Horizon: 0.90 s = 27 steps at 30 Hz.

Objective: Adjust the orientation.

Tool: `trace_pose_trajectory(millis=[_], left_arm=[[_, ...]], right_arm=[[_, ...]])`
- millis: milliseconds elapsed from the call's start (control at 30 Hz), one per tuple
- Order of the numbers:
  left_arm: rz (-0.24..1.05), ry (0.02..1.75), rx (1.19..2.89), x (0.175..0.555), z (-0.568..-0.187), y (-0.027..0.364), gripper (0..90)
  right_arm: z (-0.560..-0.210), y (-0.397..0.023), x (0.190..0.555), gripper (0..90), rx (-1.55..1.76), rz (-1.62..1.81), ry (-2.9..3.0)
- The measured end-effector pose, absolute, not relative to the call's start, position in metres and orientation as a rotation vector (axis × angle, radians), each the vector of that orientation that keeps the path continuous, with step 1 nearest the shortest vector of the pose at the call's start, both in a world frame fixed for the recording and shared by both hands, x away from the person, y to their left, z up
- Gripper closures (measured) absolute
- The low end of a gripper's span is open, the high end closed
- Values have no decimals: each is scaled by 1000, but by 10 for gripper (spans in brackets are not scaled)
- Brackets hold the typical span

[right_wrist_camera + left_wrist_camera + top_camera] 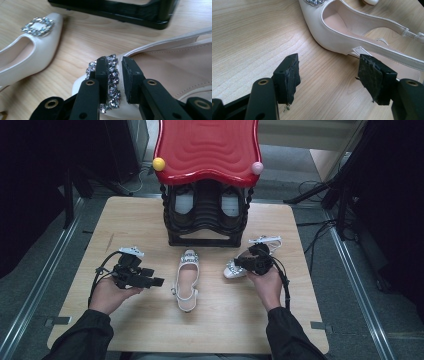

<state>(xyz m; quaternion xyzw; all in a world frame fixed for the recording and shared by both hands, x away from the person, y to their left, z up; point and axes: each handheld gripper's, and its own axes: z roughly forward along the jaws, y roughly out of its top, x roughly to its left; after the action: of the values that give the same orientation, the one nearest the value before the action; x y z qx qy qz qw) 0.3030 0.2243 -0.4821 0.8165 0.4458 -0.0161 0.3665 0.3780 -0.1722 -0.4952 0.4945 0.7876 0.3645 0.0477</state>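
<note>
Two white slingback shoes with rhinestone buckles lie on the wooden table (150,215). The left shoe (187,280) lies flat in the middle, toe toward the rack; it also shows as the left shoe (352,32) and the left shoe (27,57). My right gripper (243,264) is shut on the toe edge of the right shoe (235,270), and its pads pinch the vamp at the rhinestone buckle (112,75). My left gripper (159,282) stands open just left of the left shoe, its fingers (288,77) apart over bare wood, nothing between them.
A black shoe rack (205,215) with a red wavy top (207,147) stands at the table's far middle; a yellow ball (159,164) and a pink ball (257,168) sit on its front corners. Dark stands and cables flank the table.
</note>
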Motion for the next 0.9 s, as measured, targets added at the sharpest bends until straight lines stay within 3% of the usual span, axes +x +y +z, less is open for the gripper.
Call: trace_pose_trajectory(millis=[433, 633, 900], left_arm=[[-49, 1143, 2103, 303, -482, 224, 342], [-47, 1144, 2101, 303, -482, 224, 341], [-42, 1144, 2107, 303, -483, 223, 342]], right_arm=[[-500, -141, 367, 758, 1468, 1141, 2452], [-491, -147, 367, 667, 1418, 1135, 2452], [-453, -190, 372, 900, 1399, 1188, 2343]])
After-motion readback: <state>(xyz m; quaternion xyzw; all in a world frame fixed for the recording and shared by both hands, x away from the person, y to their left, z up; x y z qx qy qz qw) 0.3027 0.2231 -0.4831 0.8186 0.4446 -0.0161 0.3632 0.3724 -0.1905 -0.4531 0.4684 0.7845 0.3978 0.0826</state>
